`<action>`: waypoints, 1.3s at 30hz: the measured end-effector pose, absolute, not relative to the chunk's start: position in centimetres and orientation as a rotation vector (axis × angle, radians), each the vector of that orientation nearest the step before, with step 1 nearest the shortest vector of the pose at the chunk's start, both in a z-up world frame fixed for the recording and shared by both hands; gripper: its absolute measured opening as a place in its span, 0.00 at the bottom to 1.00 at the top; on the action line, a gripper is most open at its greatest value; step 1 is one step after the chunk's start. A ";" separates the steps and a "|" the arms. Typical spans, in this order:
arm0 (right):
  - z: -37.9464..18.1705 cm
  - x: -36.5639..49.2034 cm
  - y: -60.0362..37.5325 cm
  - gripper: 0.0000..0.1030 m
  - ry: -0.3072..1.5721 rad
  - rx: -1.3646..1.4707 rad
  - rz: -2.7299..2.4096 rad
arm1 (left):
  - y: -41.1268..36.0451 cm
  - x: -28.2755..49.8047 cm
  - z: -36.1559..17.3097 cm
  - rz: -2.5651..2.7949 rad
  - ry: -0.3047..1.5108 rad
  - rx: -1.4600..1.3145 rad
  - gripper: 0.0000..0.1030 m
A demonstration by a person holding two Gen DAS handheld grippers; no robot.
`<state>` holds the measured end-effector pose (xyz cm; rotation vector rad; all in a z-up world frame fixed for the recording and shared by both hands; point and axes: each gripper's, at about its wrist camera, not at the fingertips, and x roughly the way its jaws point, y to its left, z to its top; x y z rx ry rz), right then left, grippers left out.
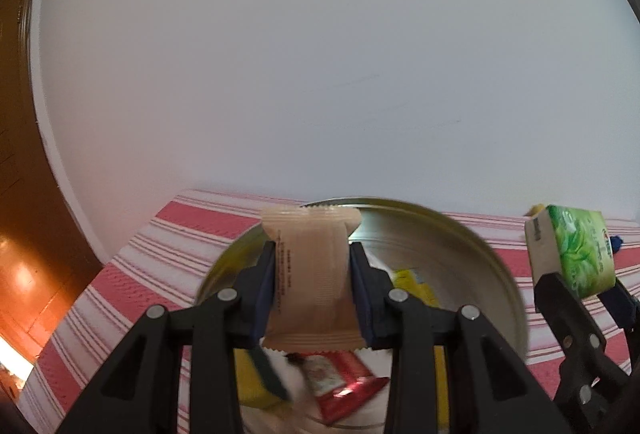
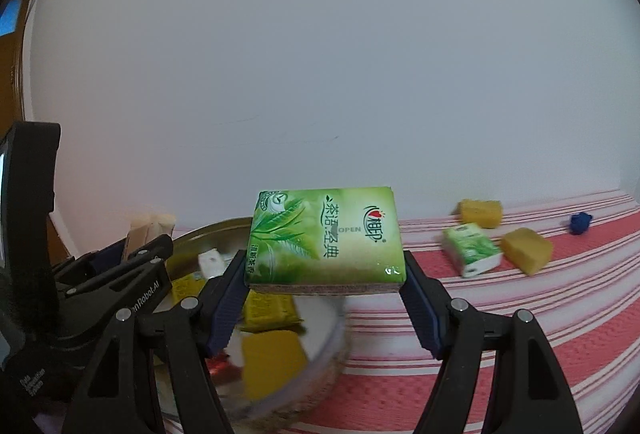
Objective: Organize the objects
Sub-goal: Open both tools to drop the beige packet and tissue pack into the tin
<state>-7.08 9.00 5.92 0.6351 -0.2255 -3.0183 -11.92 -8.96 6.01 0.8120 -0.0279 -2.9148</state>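
Note:
My left gripper (image 1: 312, 282) is shut on a beige snack packet (image 1: 314, 274), held above a round metal bowl (image 1: 492, 266). In the bowl lie a red packet (image 1: 344, 390) and yellow packets (image 1: 412, 284). My right gripper (image 2: 325, 274) is shut on a green tissue pack (image 2: 326, 238), held over the bowl's right rim (image 2: 332, 338). In the left wrist view the right gripper (image 1: 576, 286) shows at the far right with the tissue pack (image 1: 572, 250). In the right wrist view the left gripper (image 2: 132, 254) shows at the left with the beige packet (image 2: 150, 228).
On the red-and-white striped cloth (image 2: 520, 334) to the right lie a second green tissue pack (image 2: 472, 248), two yellow sponges (image 2: 480, 212) (image 2: 526, 250) and a small blue object (image 2: 580, 222). A white wall stands behind. A wooden door (image 1: 24, 194) is at the left.

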 end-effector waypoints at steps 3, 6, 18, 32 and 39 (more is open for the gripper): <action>5.4 -8.4 8.1 0.72 -0.241 0.677 -2.985 | -9.6 -12.6 5.5 -2.885 -0.062 0.833 0.33; 4.6 -9.4 7.6 0.72 -0.222 0.722 -2.963 | -10.6 -13.5 4.8 -2.839 -0.085 0.874 0.33; 2.0 -10.8 5.7 0.72 -0.093 0.858 -2.909 | -10.8 -14.7 3.1 -2.728 -0.153 0.979 0.33; 2.5 -9.6 6.6 0.79 -0.042 0.697 -2.838 | -11.4 -13.9 4.1 -2.669 -0.097 0.861 0.98; 2.8 -8.4 11.3 0.79 -0.262 0.668 -2.997 | -11.8 -13.9 3.8 -2.635 -0.078 0.842 0.99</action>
